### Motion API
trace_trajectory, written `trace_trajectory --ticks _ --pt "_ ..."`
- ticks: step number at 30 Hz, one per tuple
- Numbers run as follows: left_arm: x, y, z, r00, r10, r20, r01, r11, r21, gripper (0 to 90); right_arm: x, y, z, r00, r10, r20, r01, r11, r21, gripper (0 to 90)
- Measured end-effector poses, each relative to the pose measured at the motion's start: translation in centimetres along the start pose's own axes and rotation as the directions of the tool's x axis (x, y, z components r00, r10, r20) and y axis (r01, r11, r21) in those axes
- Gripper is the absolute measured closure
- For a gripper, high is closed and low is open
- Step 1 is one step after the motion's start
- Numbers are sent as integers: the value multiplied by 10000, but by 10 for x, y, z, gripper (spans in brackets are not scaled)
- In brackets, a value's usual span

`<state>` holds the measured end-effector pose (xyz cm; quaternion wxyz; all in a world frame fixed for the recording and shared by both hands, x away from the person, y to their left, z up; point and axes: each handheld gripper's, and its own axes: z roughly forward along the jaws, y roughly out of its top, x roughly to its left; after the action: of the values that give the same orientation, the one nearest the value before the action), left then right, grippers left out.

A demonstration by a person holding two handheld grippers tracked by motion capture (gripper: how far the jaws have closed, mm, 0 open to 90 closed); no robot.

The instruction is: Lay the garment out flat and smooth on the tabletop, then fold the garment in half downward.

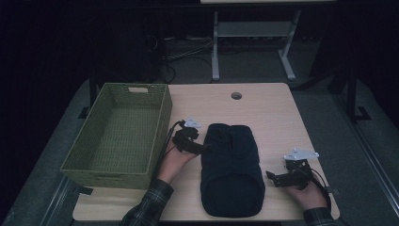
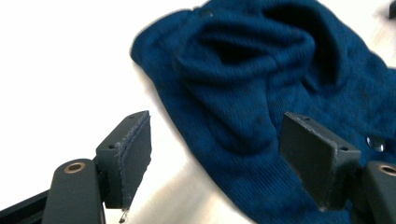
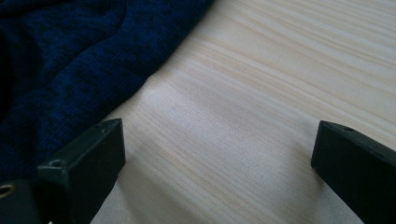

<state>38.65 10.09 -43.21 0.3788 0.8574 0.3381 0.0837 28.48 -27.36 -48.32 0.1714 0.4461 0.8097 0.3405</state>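
Folded navy knit sweater (image 1: 231,170) is soft, light, floppy, so pinch a doubled edge; left claw (image 1: 203,149) and right claw (image 1: 271,177) both gape wide, empty.

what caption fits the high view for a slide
Two open tongs, left and right, flank a folded dark blue knit garment beside a green woven basket.

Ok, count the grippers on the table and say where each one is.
2. The left gripper sits open at the left edge of the blue sweater, beside the green basket. The right gripper sits open on the table, right of the sweater.
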Motion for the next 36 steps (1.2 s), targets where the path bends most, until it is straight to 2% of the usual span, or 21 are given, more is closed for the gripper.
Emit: trace_trajectory --ticks 10,16,18,25,27,28,36 --pt "13 20 4 9999 18 -100 -23 9990 -439 250 -1 0 0 10000 -39 -34 39 10000 -5 26" --pt "23 30 9 9999 -57 -137 47 9970 -767 250 0 8 -2 10000 -28 -63 31 9987 515 77" --pt "26 32 11 9999 -113 -102 105 9971 -760 250 -1 12 -3 9999 -107 -73 110 9991 420 78" --pt "35 38 16 9995 -173 -266 149 9961 -871 253 -7 32 -4 9995 -50 -318 52 10000 47 79" --pt "37 39 17 9991 -323 -258 299 9956 -883 254 -9 43 -3 9990 -96 -443 94 9999 -51 79" --pt "39 40 19 9993 -231 -299 206 9966 -804 255 -10 46 -3 9986 -73 -525 67 9999 -107 78" --pt "45 45 24 9986 -378 -366 346 9959 -841 263 -15 71 7 9962 -333 -806 323 9994 -128 84"
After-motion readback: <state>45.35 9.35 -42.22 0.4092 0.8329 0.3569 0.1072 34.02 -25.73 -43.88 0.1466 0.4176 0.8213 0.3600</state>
